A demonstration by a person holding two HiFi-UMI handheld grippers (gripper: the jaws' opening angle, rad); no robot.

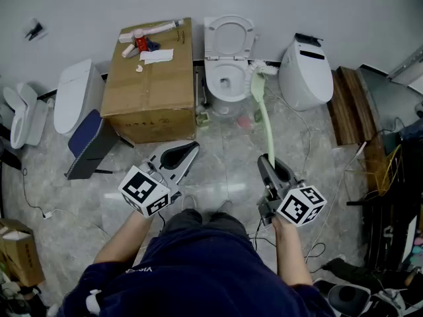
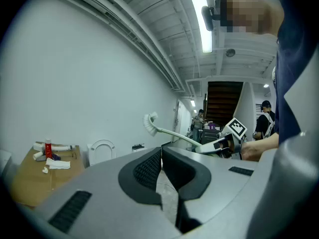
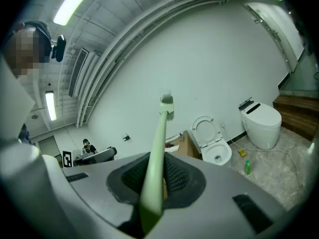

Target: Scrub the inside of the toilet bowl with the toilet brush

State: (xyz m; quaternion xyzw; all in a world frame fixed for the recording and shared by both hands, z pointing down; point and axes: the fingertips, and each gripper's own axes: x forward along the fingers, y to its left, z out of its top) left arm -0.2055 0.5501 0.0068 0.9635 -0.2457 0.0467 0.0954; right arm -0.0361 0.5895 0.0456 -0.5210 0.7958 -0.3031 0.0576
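The toilet brush is off the floor and in the air, in front of the toilet bowl at the far edge of the floor against the wall. The right hand-held gripper is clenched on the very end of its pale green handle.

Risk: the grip sits at the far end of a long, slightly bowed handle. Once the bristles press on porcelain, that leverage could twist or slide the handle between the jaws. The bristle head is not yet in the bowl. A badly aimed descent could strike the rim or the raised seat rather than the inside. A cable on the floor right of the toilet could snag a foot.

Orientation: the long axis runs from the gripper away from the person toward the wall. The bristle head leads and sits higher than the gripped end. In the head view the head lies just beside the bowl's right rim.

The left hand-held gripper has its jaws together on nothing and is well apart from the brush. A cardboard box stands left of the toilet.
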